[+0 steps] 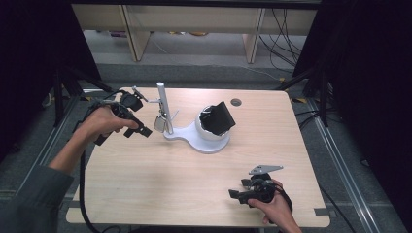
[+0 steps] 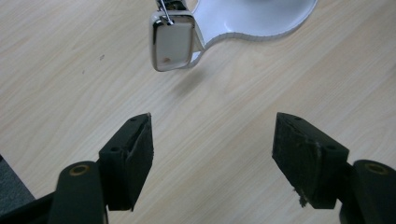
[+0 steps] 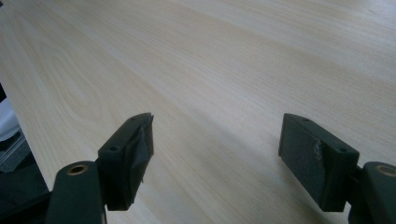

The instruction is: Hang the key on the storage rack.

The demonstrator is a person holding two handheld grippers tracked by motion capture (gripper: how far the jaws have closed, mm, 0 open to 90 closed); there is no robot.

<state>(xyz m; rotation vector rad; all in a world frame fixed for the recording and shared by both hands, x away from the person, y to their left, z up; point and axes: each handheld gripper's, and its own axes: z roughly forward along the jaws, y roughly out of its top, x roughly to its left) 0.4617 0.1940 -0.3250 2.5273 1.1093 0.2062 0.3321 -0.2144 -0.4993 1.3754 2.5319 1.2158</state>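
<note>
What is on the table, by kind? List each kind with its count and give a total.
Grippers: 2, the left gripper and the right gripper
White stand: 1
Shiny metal tag hanging at the stand's post: 1
Black object in the stand's cup: 1
Total: 5

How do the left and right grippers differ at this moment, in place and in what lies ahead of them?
The left gripper is at the table's far left beside the white stand; the right gripper sits near the front edge. A shiny metal tag hangs ahead of the left; bare wood lies ahead of the right. Both stand open and empty.
</note>
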